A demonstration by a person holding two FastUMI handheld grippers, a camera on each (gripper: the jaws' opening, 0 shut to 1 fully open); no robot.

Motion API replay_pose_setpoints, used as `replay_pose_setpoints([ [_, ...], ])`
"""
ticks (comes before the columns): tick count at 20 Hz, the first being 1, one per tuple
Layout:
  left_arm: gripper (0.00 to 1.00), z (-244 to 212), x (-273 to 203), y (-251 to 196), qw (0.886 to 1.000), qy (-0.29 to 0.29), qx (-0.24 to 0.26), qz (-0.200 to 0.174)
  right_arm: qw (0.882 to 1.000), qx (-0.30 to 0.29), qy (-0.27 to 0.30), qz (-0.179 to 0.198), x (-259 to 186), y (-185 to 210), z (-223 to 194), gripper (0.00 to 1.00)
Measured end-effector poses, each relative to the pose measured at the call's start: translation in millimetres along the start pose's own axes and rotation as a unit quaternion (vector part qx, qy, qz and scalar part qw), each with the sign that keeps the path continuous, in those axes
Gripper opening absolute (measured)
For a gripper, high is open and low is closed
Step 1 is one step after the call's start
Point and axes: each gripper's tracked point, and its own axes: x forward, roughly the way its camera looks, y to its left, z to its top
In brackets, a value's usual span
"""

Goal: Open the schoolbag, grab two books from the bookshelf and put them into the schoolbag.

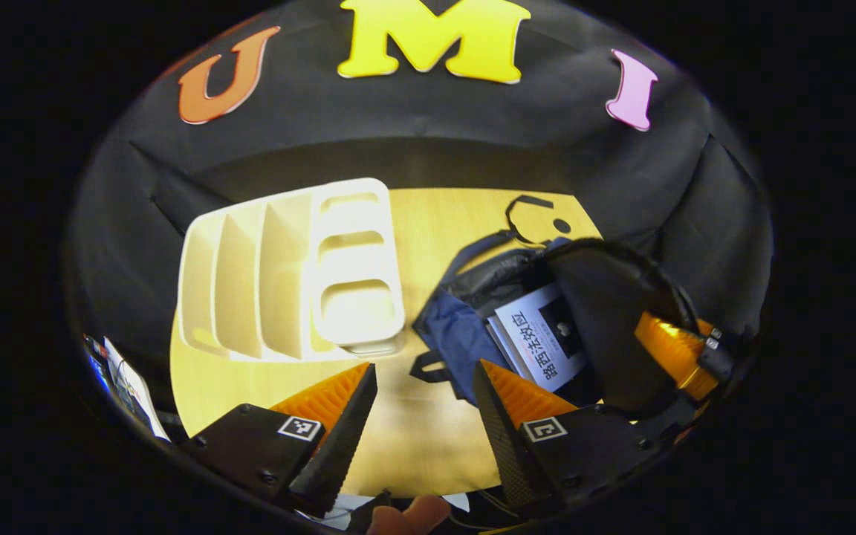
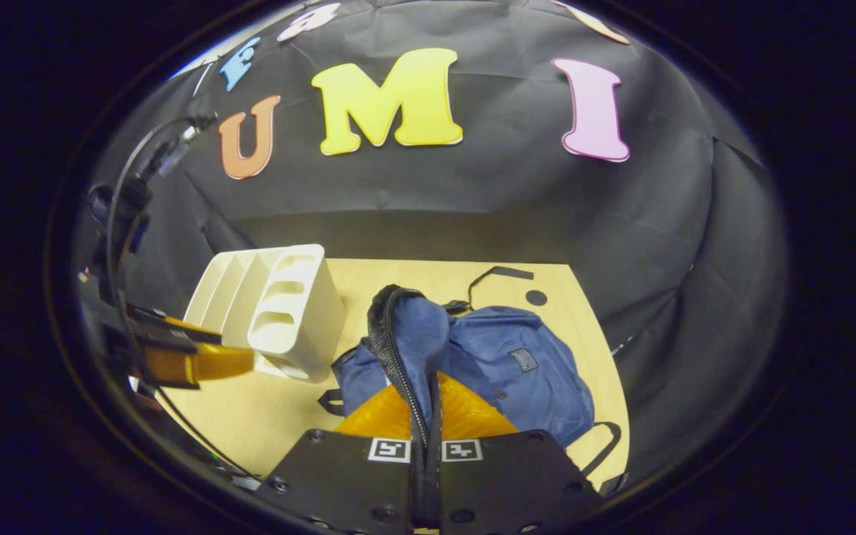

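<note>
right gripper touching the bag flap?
Touching. Right gripper view: right gripper fingers are shut on the schoolbag flap, holding its zipper edge up.

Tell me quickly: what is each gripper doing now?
Left gripper: open, holding nothing, above the table.
Right gripper: closed on the schoolbag flap, holding it up.

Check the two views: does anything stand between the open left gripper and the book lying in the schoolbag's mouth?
Nothing visible does. The right gripper holds the schoolbag flap up and aside, so the book lies exposed just beyond the left gripper, with bare table between.
</note>
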Motion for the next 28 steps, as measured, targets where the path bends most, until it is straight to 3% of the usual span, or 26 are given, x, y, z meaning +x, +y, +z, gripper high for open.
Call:
replay_pose_setpoints([
  [8, 0.84, 13.2, -47.5, 66.0, 0.997, -0.057, -0.056, 0.005, 1.0, 0.008, 0.025, 0.018, 46.4, 57.2, -41.0, 0.01],
  [12, 0.84, 29.1, -64.5, 97.3, 0.993, -0.11, -0.041, 0.033, 0.999, -0.01, 0.041, 0.022, 70.1, 79.7, -63.4, 0.01],
  [21, 0.84, 39.8, -95.9, 134.3, 0.981, -0.18, -0.054, 0.049, 0.996, -0.029, 0.085, 0.019, 118.2, 101.7, -114.3, 0.05],
  [24, 0.84, 41.5, -97.7, 135.6, 0.979, -0.188, -0.063, 0.046, 0.995, -0.035, 0.09, 0.013, 126.5, 104.2, -122.0, 0.14],
  [28, 0.85, 41.8, -99.4, 141.1, 0.977, -0.195, -0.055, 0.064, 0.995, -0.037, 0.089, 0.022, 128.4, 112.5, -123.9, 0.35],
])
